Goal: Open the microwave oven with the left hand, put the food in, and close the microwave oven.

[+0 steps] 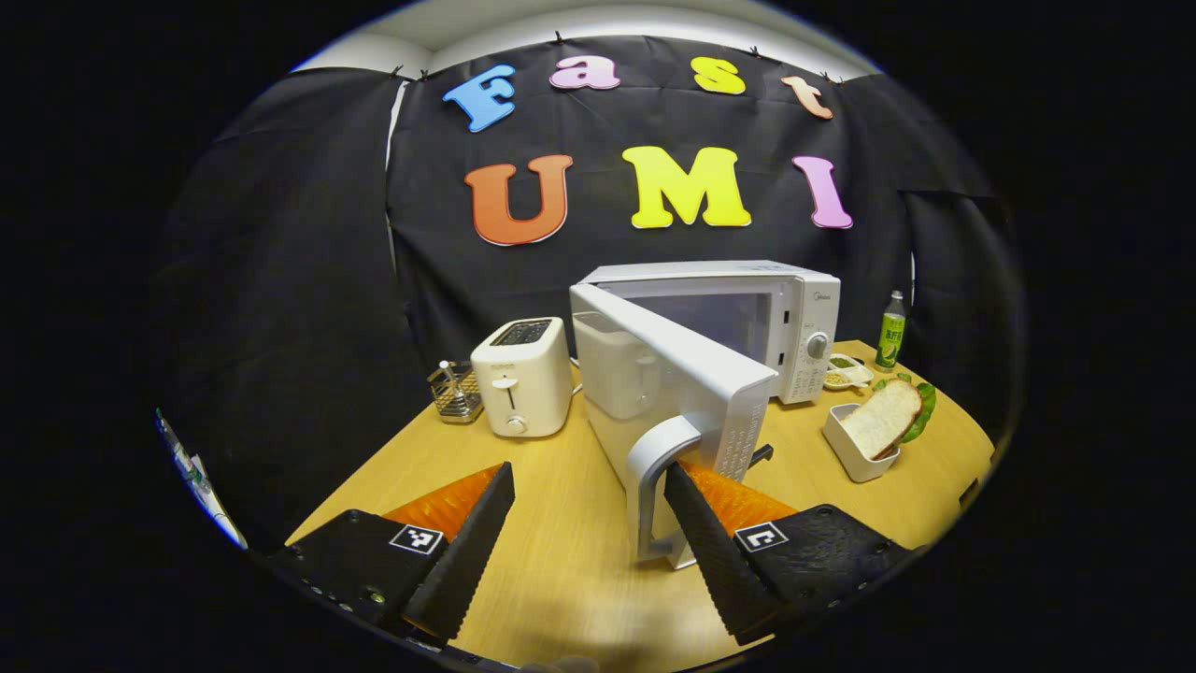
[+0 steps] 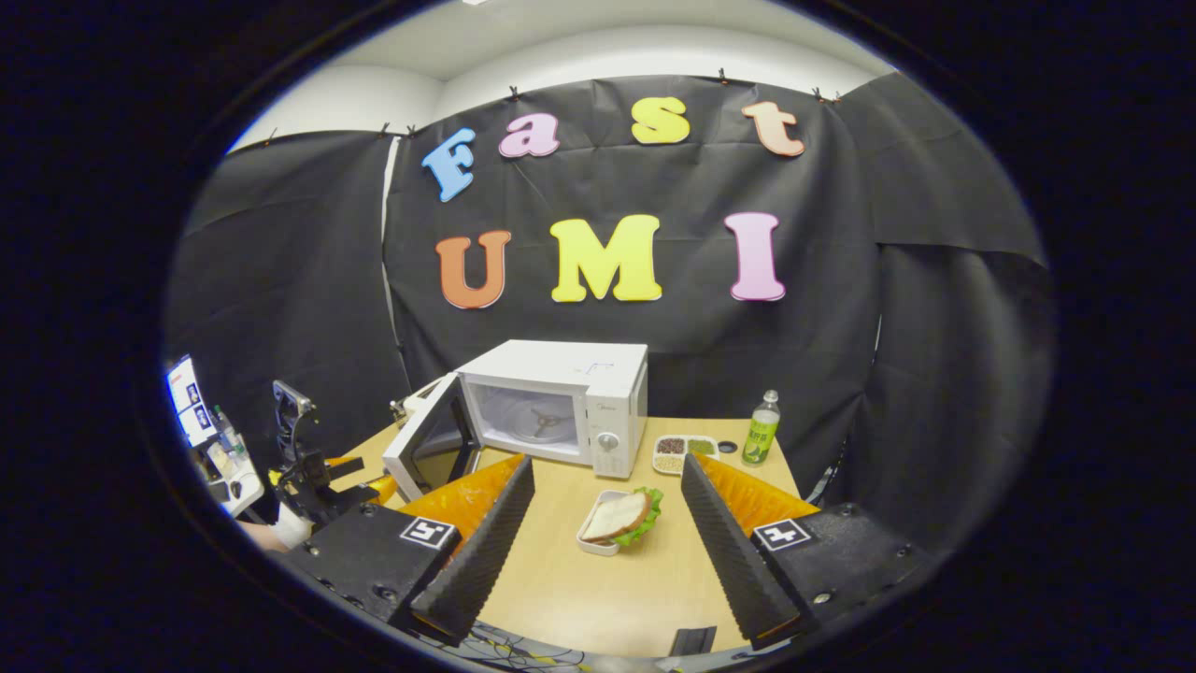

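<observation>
The white microwave (image 1: pixel 794 308) stands at the back of the wooden table (image 1: pixel 561 570) with its door (image 1: pixel 673 374) swung wide open toward me. The door's handle (image 1: pixel 649 486) sits between the fingers of my left gripper (image 1: pixel 589 472), close against the right one; the jaws are open and not pressing on it. The food is a sandwich (image 1: pixel 883 416) with lettuce in a white dish (image 1: pixel 846 453), right of the microwave. In the right gripper view, the sandwich (image 2: pixel 619 516) lies on the table ahead of my open right gripper (image 2: pixel 606 463), with the microwave (image 2: pixel 561 374) cavity empty behind it.
A white toaster (image 1: pixel 520 374) and a wire holder (image 1: pixel 455 393) stand left of the microwave. A green bottle (image 1: pixel 891 332) and a small tray of seeds (image 1: pixel 846 372) sit at the back right. In the right gripper view, the left gripper (image 2: pixel 313 477) and a hand (image 2: pixel 280 528) are at the far left.
</observation>
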`<state>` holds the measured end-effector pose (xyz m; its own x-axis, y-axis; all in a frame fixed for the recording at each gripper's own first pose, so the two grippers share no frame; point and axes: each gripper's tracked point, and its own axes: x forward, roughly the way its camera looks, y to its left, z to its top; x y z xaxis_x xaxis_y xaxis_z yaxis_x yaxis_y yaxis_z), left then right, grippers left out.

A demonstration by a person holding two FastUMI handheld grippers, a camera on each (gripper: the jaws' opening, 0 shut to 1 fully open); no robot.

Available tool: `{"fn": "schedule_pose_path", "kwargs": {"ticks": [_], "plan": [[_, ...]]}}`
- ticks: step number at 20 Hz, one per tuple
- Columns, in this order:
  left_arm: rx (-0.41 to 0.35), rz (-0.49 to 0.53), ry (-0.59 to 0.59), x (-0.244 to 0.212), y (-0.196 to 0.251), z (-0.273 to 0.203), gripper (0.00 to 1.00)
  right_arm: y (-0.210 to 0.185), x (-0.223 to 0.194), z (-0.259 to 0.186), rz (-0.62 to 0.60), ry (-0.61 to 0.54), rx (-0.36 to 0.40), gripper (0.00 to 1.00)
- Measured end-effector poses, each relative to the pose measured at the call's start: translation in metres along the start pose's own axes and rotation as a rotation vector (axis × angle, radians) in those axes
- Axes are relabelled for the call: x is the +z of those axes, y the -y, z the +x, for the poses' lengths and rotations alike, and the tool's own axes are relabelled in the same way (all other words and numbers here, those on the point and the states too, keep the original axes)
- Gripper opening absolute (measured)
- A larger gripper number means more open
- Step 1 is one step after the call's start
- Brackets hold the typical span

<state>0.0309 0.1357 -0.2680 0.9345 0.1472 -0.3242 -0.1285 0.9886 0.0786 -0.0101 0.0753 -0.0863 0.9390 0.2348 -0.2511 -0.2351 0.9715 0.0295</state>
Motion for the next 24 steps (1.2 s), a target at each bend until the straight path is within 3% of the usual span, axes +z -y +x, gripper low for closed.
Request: {"fn": "schedule_pose_path", "kwargs": {"ticks": [5,8,9,18,23,24], "plan": [[0.097,-0.010,-0.016,-0.007,-0.062,-0.015,0.97,-0.005,-0.010,0.004,0.000,-0.015,0.002,0.96],[0.118,-0.005,-0.004,-0.005,-0.075,-0.025,0.97,-0.002,-0.016,0.016,0.001,-0.028,0.002,1.00],[0.111,-0.007,0.000,-0.004,-0.073,-0.029,0.95,-0.001,-0.018,0.022,0.003,-0.035,0.001,0.96],[-0.025,-0.049,0.068,0.030,-0.006,-0.060,0.97,0.045,-0.101,0.115,0.107,-0.242,0.022,1.00],[-0.062,-0.048,0.089,0.059,0.036,-0.076,0.97,0.062,-0.147,0.182,0.196,-0.382,0.077,0.96],[-0.064,-0.046,0.088,0.065,0.045,-0.077,0.97,0.063,-0.158,0.196,0.211,-0.416,0.096,0.87]]}}
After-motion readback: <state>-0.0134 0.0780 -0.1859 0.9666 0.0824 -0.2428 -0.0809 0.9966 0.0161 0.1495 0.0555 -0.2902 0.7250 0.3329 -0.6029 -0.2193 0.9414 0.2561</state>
